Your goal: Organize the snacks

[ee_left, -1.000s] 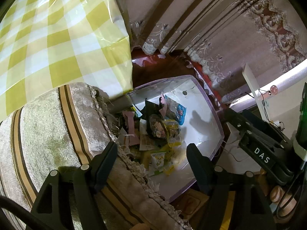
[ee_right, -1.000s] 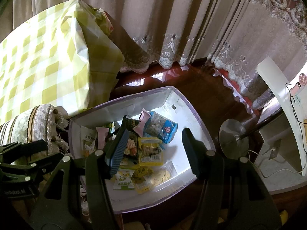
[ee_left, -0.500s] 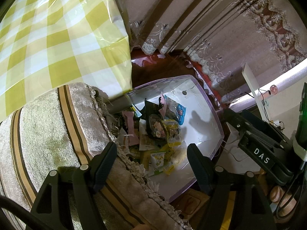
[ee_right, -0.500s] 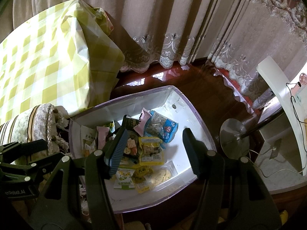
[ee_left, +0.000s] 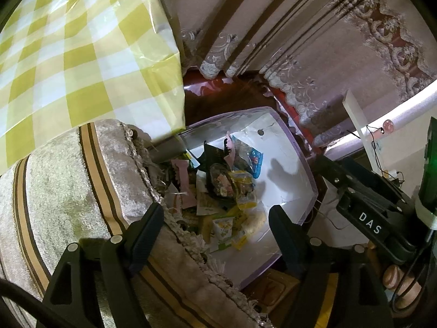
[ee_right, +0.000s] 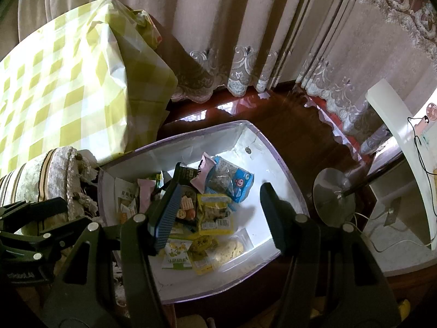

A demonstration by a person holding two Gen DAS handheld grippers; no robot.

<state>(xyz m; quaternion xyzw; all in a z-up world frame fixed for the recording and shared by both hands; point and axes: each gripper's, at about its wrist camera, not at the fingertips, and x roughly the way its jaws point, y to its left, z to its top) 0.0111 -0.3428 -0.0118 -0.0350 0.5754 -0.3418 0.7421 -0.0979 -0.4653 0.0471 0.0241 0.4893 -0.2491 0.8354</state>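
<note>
A white box with a lilac rim stands on the dark red floor and holds several snack packets. Among them are a blue packet, a yellow one and a pink wrapper. My right gripper hangs open above the pile with nothing between its fingers. Above the box's near corner and the cushion's fringe, my left gripper is also empty, its jaws opening. Each gripper shows in the other's view: the right gripper and the left gripper.
A table under a yellow-checked cloth stands left of the box. A striped velvet cushion overlaps the box's left side. Curtains hang behind. A metal lamp base, cables and white furniture lie to the right.
</note>
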